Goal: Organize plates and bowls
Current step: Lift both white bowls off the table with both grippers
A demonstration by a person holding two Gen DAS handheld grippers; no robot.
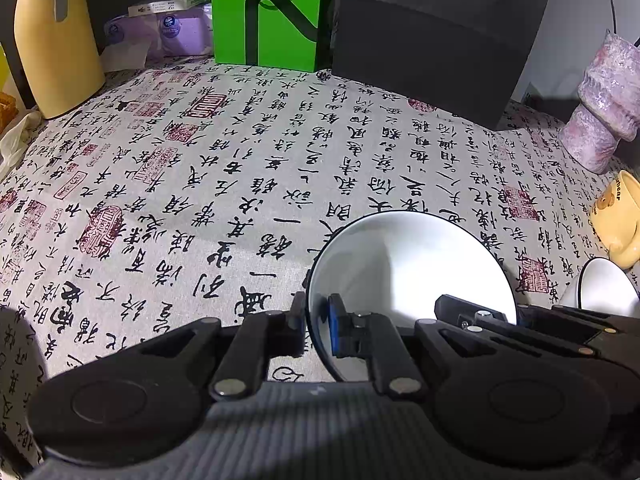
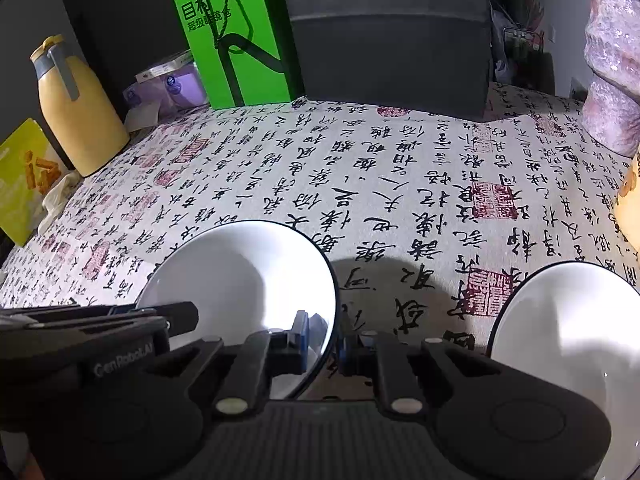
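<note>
A white bowl with a dark rim (image 1: 412, 272) sits low over the calligraphy-print tablecloth (image 1: 240, 184), and both grippers hold it. My left gripper (image 1: 316, 320) is shut on its left rim, one blue pad inside and the other finger outside. In the right wrist view, the same bowl (image 2: 240, 280) has my right gripper (image 2: 326, 338) shut on its right rim. Each gripper shows in the other's view: the right gripper (image 1: 480, 316) and the left gripper (image 2: 180, 314). A second white bowl (image 2: 560, 340) stands on the cloth to the right, apart from both grippers.
A yellow mug (image 1: 616, 220) stands at the right edge beyond the second bowl (image 1: 604, 292). A pink vase (image 1: 600, 112), a black box (image 1: 432, 40), a green box (image 1: 268, 16) and a tissue pack (image 1: 176, 32) line the back. A yellow jug (image 1: 52, 52) stands far left.
</note>
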